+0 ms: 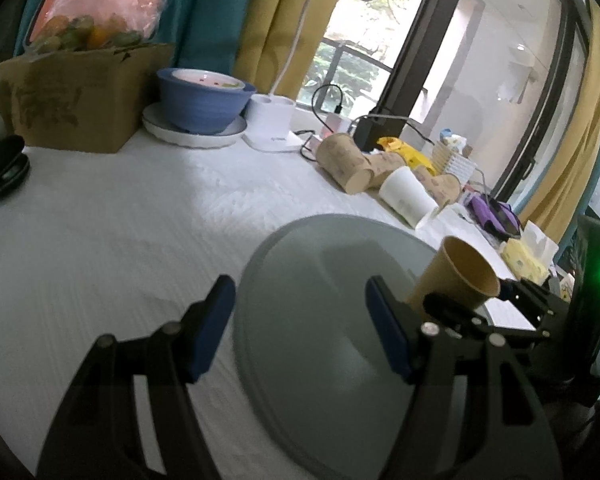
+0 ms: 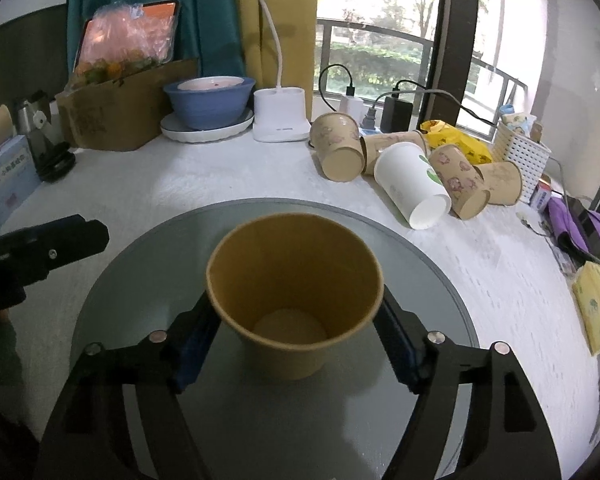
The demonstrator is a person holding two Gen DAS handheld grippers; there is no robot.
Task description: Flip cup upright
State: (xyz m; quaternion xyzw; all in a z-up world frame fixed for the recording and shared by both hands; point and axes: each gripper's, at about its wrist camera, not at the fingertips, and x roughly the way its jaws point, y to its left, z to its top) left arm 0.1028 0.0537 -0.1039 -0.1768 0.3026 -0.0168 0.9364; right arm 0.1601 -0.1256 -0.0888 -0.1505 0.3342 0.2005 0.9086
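A plain brown paper cup [image 2: 294,292] sits mouth up between the blue pads of my right gripper [image 2: 296,344], over a round grey plate [image 2: 140,280]. The pads press its sides. In the left wrist view the same cup [image 1: 456,276] is tilted, held by the right gripper [image 1: 484,304] over the plate's [image 1: 300,300] right side. My left gripper [image 1: 300,320] is open and empty above the plate's left part; its body shows at the left of the right wrist view [image 2: 40,248].
Several paper cups [image 2: 412,168] lie on their sides at the back right, next to a white basket [image 2: 520,156] and chargers. A blue bowl [image 2: 210,100], a lamp base [image 2: 280,120] and a cardboard box [image 2: 120,112] stand at the back. A tissue pack [image 2: 596,308] lies at the right.
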